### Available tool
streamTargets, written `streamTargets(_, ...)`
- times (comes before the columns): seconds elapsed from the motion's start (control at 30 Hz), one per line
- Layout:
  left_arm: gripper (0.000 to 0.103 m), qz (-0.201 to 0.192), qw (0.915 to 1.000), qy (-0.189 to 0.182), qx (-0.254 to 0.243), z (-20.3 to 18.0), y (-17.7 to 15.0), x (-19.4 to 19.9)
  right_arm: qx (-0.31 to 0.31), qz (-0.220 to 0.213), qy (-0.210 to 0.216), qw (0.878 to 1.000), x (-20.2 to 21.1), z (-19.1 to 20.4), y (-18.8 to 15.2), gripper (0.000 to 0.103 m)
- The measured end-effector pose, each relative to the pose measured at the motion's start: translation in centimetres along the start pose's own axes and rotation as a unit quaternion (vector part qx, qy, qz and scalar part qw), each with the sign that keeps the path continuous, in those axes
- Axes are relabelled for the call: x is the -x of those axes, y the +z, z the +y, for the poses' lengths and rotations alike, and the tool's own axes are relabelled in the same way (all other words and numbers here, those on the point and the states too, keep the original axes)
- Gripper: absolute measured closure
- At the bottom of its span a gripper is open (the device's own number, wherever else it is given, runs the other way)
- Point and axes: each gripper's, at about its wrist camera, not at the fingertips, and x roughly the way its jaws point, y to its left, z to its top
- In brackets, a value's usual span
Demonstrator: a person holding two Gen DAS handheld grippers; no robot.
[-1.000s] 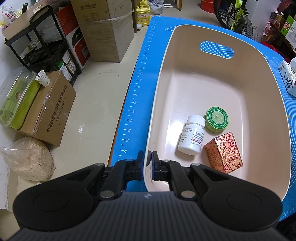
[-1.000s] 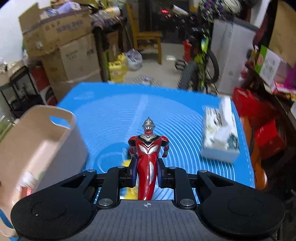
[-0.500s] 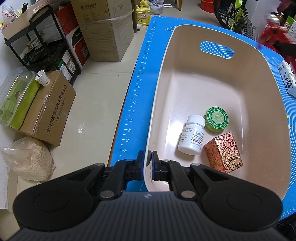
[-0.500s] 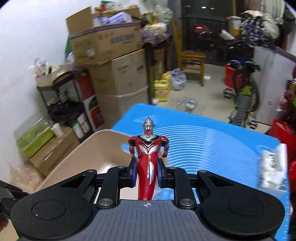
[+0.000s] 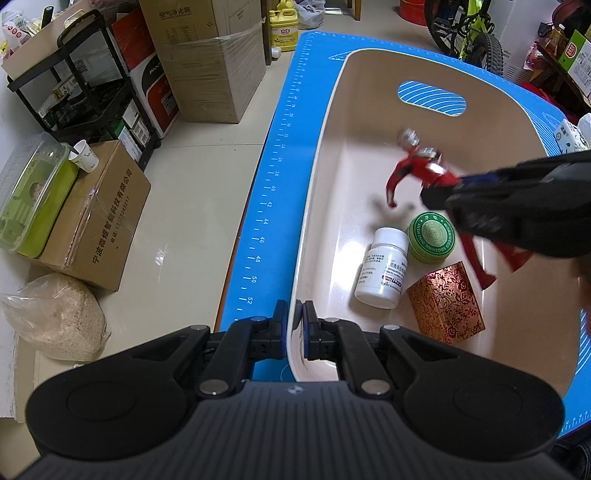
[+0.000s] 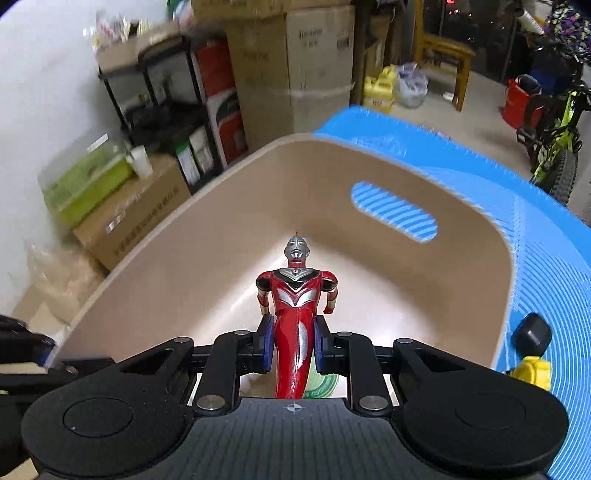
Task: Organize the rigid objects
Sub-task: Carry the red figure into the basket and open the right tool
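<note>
Left gripper: jaws clenched on the near rim of the tub, one pad outside the wall and one inside.
Right gripper: jaws grasping the toy figure at the waist; the head and chest stick out ahead of the jaws and the legs run back under the gripper body.
Toy figure, left wrist view: red and silver, held in the air above the inside of the tub and tilted, head toward the far wall with the handle slot, legs trailing toward the right wall. Its shadow falls on the tub floor beside the bottle.
Right gripper, left wrist view: reaches in from the right edge over the tub, somewhat blurred.
Tub: beige plastic, oblong, standing on the blue mat.
Bottle: white with a printed label, lying on the tub floor, just beside the tin and the box.
Tin: round and green, flat on the tub floor, partly under the right gripper in the left wrist view.
Box: small, red and gold patterned, on the tub floor near the right of the bottle.
Yellow toy: on the mat outside the tub's right wall, with a black part above it; too little shows to tell what it is.
Tissue pack: on the mat beyond the tub's right side, at the picture's edge.
Bench: covered by the blue mat, with a ruler scale printed along its left edge.
Surroundings: cardboard cartons, a black shelf rack and a bicycle stand on the floor around.
</note>
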Motion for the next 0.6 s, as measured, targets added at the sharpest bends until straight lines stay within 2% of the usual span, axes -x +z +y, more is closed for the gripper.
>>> streamTargets(0.27,0.094,0.000,1.0000,0.000,-0.001,0.0,0.0,0.0,-0.011,0.057,-0.024,0.998,-2.7,-0.5,-0.9,0.072)
streamTargets(0.33,0.093,0.000,1.0000,0.000,0.000,0.0,0.0,-0.1,-0.011,0.059,-0.023,0.998,-2.8,-0.5,-0.8,0.072)
streamTargets(0.4,0.093,0.000,1.0000,0.000,0.000,0.0,0.0,-0.1,-0.004,0.059,-0.028,0.998,-2.9,-0.3,-0.8,0.064)
streamTargets(0.47,0.093,0.000,1.0000,0.000,0.001,0.0,0.0,-0.1,-0.002,0.054,-0.021,0.998,-2.6,-0.2,-0.8,0.049)
streamTargets(0.6,0.093,0.000,1.0000,0.001,0.002,0.0,0.0,-0.1,0.001,0.038,-0.010,0.999,-1.4,-0.4,-0.8,0.044)
